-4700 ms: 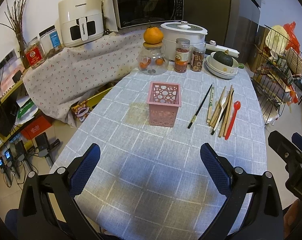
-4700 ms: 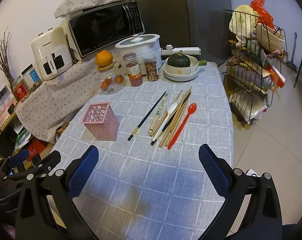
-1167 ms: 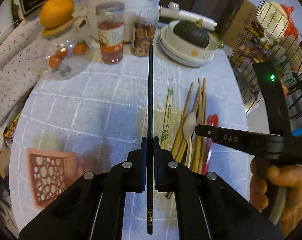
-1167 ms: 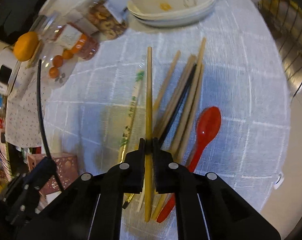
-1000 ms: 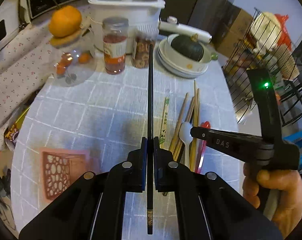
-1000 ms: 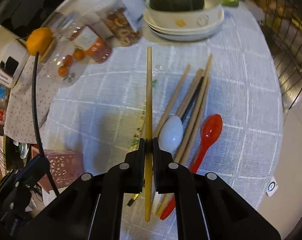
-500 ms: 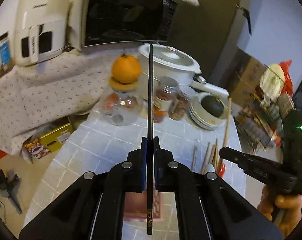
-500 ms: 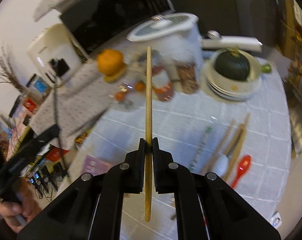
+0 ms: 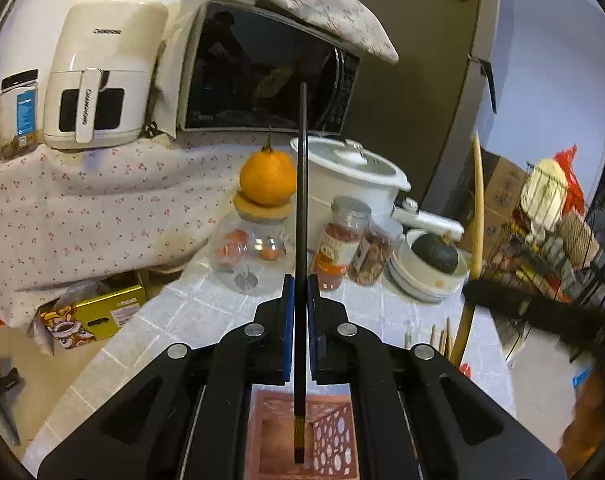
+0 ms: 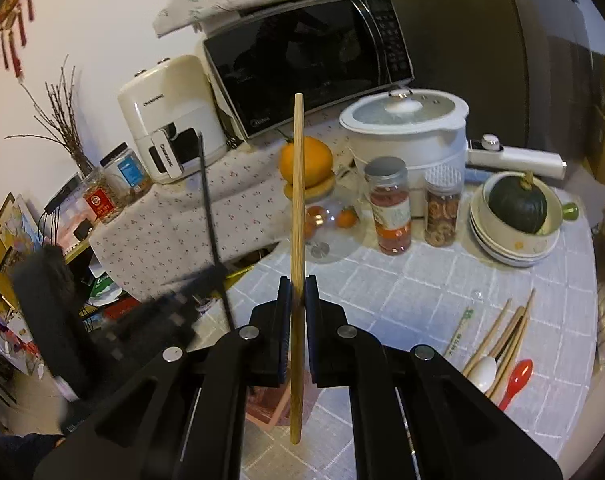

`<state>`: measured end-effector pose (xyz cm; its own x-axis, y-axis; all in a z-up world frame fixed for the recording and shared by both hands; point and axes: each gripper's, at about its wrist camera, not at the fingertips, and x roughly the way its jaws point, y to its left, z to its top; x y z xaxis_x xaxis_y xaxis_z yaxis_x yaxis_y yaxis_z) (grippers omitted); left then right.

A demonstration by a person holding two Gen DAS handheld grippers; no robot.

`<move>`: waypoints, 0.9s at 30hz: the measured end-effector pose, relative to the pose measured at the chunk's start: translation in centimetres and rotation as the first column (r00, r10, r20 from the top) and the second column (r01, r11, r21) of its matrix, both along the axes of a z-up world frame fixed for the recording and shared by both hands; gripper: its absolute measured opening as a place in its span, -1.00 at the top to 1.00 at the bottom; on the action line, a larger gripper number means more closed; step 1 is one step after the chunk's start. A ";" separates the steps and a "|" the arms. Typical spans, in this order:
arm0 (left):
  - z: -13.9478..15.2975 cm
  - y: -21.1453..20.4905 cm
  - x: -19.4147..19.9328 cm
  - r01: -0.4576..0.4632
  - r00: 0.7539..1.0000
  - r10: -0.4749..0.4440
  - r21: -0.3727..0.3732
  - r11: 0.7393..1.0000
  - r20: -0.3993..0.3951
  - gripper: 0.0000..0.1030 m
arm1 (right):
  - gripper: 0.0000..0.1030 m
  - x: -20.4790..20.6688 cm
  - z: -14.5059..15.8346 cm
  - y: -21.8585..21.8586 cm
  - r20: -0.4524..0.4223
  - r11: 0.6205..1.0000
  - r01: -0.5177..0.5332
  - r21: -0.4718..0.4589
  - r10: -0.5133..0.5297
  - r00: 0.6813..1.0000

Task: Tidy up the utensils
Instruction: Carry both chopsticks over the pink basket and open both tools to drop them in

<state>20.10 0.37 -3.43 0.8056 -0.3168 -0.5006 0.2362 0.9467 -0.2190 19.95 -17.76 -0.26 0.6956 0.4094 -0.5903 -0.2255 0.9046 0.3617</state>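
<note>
My left gripper [image 9: 298, 292] is shut on a black chopstick [image 9: 301, 208], held upright; its lower end hangs over the open top of the pink perforated holder [image 9: 302, 436]. My right gripper [image 10: 297, 292] is shut on a wooden chopstick [image 10: 297, 200], also upright, its lower end beside the pink holder [image 10: 270, 404], which is mostly hidden by the jaws. The left gripper and its black chopstick [image 10: 210, 220] show blurred at the left of the right wrist view. Loose chopsticks [image 10: 506, 332], a white spoon [image 10: 481, 372] and a red spoon [image 10: 516, 378] lie on the checked tablecloth.
At the table's back stand a glass jar topped with an orange [image 9: 267, 184], two spice jars [image 10: 390, 208], a white cooker [image 10: 406, 128] and stacked bowls holding a green squash [image 10: 516, 204]. A microwave [image 10: 310, 60] and air fryer [image 9: 98, 76] sit behind. A wire rack [image 9: 558, 248] stands right.
Both grippers have tilted up from looking down at the table and moved left toward the pink holder, each carrying its chopstick. The black chopstick's end now hangs over the holder's opening.
</note>
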 end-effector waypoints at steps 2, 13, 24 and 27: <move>-0.9 -0.2 -0.3 0.008 1.000 -0.008 0.025 1.000 -0.006 0.90 | 0.86 -0.1 0.3 0.4 0.015 1.000 -0.006 -0.005 0.006 1.000; -2.6 0.0 -1.1 0.039 0.996 -0.032 0.079 0.996 -0.085 0.88 | 0.86 0.0 1.2 1.6 0.051 0.999 -0.032 0.009 0.031 0.998; 0.3 2.6 -1.6 0.007 0.973 -0.007 -0.002 1.000 -0.230 0.39 | 0.86 0.5 2.0 2.7 0.082 0.998 -0.042 0.051 0.037 0.996; 1.2 3.1 -1.9 -0.001 0.966 0.000 -0.005 1.000 -0.257 0.38 | 0.86 0.6 1.9 3.2 0.095 0.998 -0.041 0.050 0.036 0.995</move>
